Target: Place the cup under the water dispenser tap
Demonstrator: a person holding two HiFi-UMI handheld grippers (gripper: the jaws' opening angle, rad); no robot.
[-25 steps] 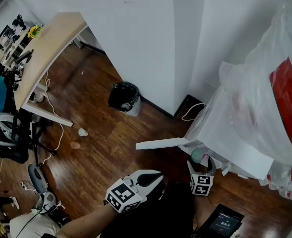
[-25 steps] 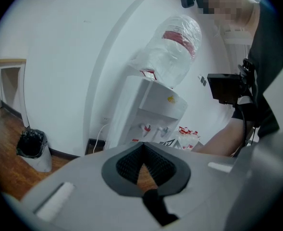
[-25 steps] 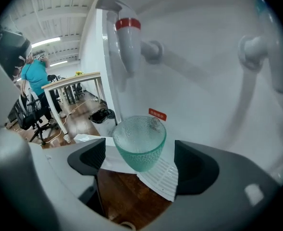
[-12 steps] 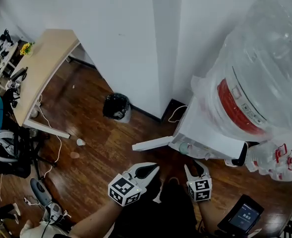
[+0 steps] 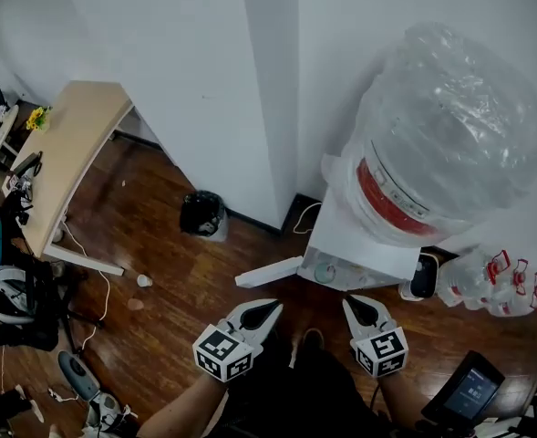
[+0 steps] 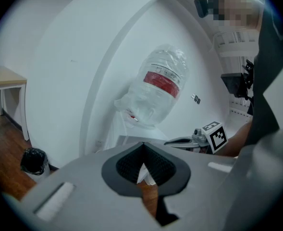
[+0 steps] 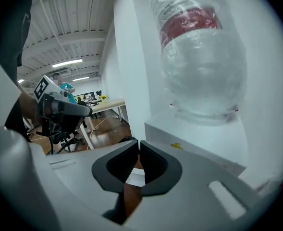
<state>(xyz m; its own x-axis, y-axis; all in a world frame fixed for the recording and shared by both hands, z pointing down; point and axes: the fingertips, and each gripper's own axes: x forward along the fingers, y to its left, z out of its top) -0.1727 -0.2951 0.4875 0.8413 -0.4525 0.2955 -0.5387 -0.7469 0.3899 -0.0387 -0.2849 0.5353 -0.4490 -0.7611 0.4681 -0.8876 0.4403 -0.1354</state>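
Fingers, right gripper [image 5: 351, 302]: pressed together, nothing pinched.
Fingers, left gripper [image 5: 274, 306]: pressed together, empty.
Cup [image 5: 325, 271]: seen at water dispenser [image 5: 364, 246] front, apart from both.

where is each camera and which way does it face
Head view: on the person's head, facing steeply down at the floor, dispenser and bottle; left tool and right tool show below.
Left gripper view: rides the left tool, facing the bottle along its shut jaws; right tool at right.
Right gripper view: rides the right tool, facing the bottle along its shut jaws; left tool at left.
Shared: all three see the bottle.
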